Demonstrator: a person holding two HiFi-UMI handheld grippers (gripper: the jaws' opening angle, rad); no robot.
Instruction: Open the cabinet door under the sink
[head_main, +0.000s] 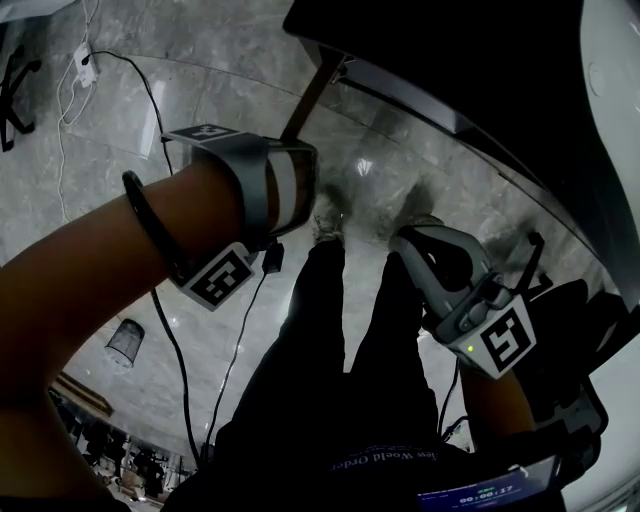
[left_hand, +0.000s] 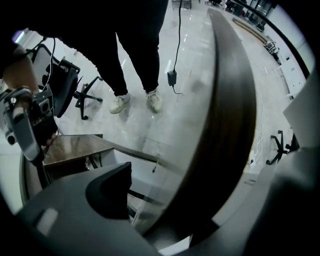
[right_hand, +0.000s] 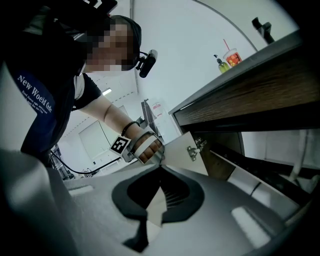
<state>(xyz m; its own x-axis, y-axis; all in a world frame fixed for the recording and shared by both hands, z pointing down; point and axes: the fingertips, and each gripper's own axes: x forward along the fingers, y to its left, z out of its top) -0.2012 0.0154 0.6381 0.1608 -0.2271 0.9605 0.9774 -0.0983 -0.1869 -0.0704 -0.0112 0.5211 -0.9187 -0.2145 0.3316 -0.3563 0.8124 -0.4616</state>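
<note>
The cabinet door (right_hand: 177, 150) stands swung open, its dark edge between the wide-spread left tongs (head_main: 300, 185). The right tongs (right_hand: 161, 167) are closed and empty. At 3 o'clock in the right gripper view, the cabinet (right_hand: 225, 162) shows pale boards inside.

Cabinet door (left_hand: 230, 125) between left tongs (head_main: 305, 190): dark brown edge, pale inner face; floor (head_main: 230, 80) below grey marbled; tongs grey, black-white square markers
</note>
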